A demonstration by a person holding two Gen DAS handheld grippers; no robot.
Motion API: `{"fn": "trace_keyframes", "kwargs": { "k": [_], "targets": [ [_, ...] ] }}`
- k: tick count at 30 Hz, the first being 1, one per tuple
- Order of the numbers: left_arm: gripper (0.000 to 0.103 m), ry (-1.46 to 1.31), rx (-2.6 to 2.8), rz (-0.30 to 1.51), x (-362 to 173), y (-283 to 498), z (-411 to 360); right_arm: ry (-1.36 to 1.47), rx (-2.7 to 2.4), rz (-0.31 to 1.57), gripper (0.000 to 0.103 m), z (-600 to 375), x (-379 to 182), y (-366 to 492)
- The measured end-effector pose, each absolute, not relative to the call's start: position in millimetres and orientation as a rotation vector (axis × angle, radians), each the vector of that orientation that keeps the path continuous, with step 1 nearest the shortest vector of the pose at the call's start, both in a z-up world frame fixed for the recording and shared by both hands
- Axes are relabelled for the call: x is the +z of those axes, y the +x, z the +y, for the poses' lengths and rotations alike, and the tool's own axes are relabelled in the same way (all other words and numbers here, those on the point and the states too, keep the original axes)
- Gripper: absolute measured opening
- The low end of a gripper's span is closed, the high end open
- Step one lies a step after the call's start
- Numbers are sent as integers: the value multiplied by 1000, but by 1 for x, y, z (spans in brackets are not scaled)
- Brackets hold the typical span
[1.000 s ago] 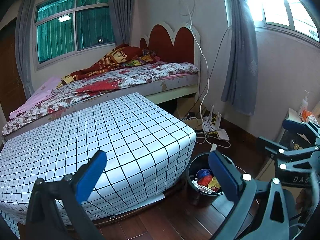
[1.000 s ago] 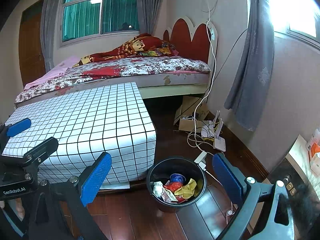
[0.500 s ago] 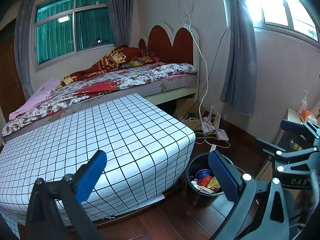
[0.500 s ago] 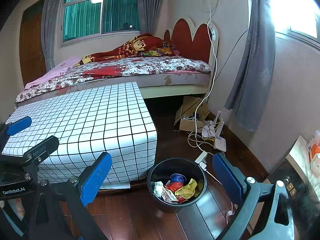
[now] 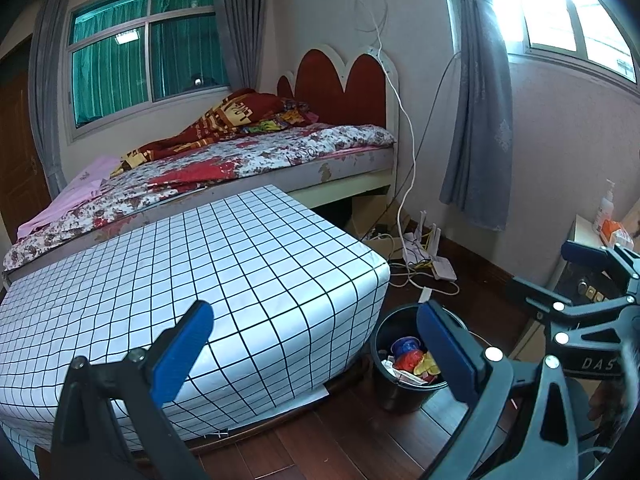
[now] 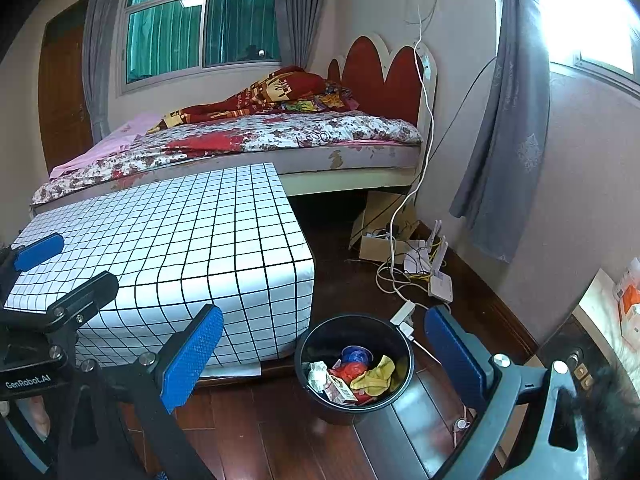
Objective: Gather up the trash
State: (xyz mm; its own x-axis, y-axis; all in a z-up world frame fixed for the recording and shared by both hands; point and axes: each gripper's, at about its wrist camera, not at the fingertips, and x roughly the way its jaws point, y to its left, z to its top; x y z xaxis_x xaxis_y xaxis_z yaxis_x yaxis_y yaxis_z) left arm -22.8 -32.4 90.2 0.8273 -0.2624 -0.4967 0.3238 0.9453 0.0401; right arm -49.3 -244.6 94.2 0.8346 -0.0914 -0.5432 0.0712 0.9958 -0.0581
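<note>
A black trash bin (image 6: 354, 396) stands on the dark wood floor beside a low table covered in white grid cloth (image 6: 180, 240). It holds several pieces of crumpled trash (image 6: 352, 372), red, yellow, blue and white. The bin also shows in the left wrist view (image 5: 394, 388). My left gripper (image 5: 314, 342) is open and empty, above the cloth's corner and the bin. My right gripper (image 6: 324, 348) is open and empty, just above and in front of the bin. Each gripper shows at the edge of the other's view.
A bed (image 6: 248, 140) with a red headboard stands behind the table. Cables, a router (image 6: 440, 280) and a cardboard box (image 6: 380, 236) lie on the floor by the wall. A grey curtain (image 6: 508, 120) hangs at right. A white side cabinet (image 5: 588, 236) holds a bottle.
Both views have shifted only slightly; the bin sits a touch lower in the right wrist view. Both grippers stay open and empty.
</note>
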Motion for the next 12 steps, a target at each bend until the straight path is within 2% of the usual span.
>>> {"fn": "trace_keyframes", "kwargs": {
  "k": [12],
  "targets": [
    [102,113,-335,482,92,-27,-30,-31,-86,582,102,-247,90,-52]
  ]
}}
